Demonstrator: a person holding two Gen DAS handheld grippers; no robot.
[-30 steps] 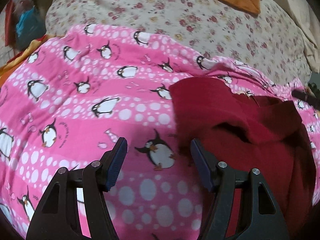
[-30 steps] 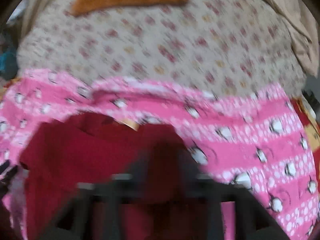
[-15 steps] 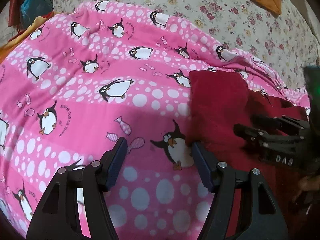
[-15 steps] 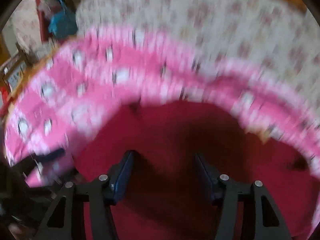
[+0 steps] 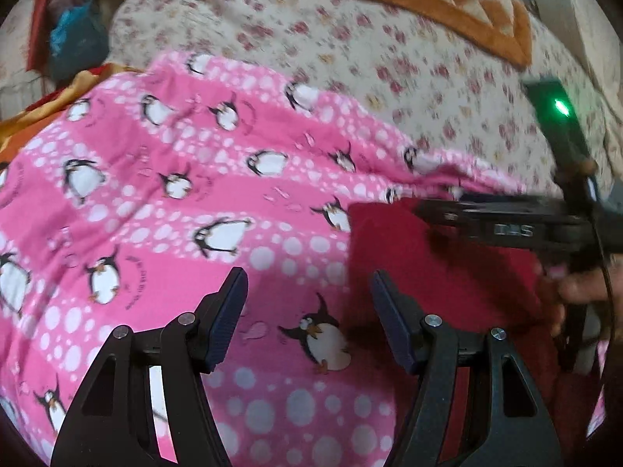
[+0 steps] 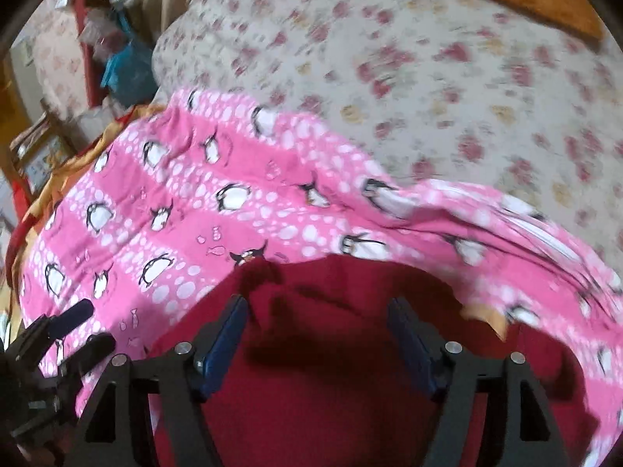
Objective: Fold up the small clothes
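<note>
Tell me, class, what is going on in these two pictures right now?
A person holding tongs in each hand is folding a dark red garment on a pink penguin-print blanket spread over a floral bedspread. Both tongs are open and hold nothing. The right tongs hang over the red cloth. The left tongs sit at its left edge, one finger over the blanket and one over the cloth. The garment looks partly folded.
</note>
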